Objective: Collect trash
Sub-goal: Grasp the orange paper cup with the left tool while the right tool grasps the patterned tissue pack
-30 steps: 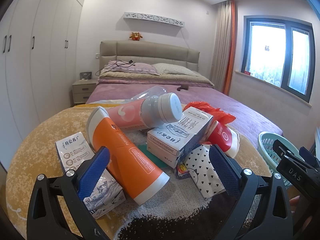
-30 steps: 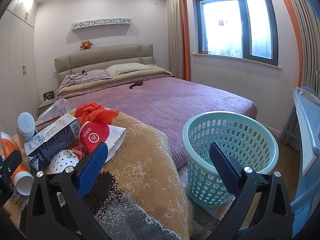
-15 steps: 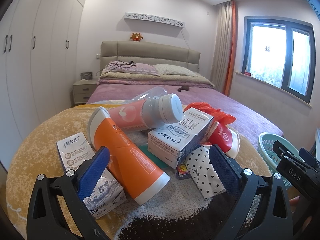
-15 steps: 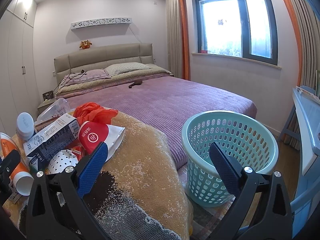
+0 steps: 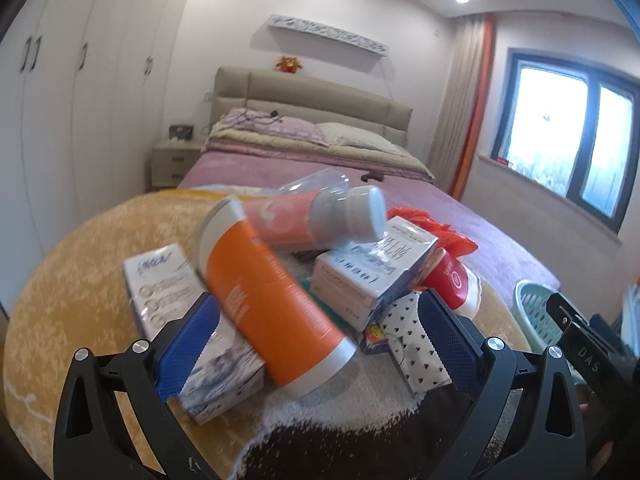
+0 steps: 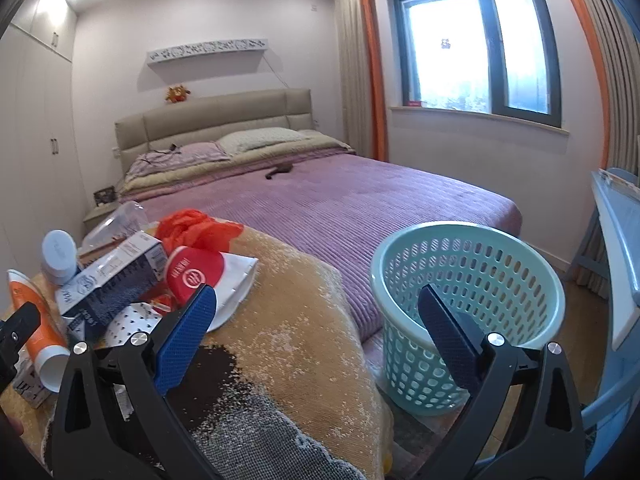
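- Moved in on the trash pile since a second ago: left gripper (image 5: 316,328), view tilted and blurred, orange tube (image 5: 272,304) now larger between the blue fingers (image 5: 188,344).
- Spread wide, gripping nothing; tube end just ahead of the pads, contact not clear.
- Piled on the yellow blanket (image 5: 80,248): pink bottle (image 5: 316,220) across tube and carton (image 5: 376,272), tissue pack (image 5: 168,284) at left (half behind a finger), red pouch (image 5: 448,280) and dotted packet (image 5: 416,340) at right.
- Held almost as before: right gripper (image 6: 316,328), fingers apart and empty, above the blanket edge.
- Beside the bed on the floor: teal basket (image 6: 468,312), apart from the pile.
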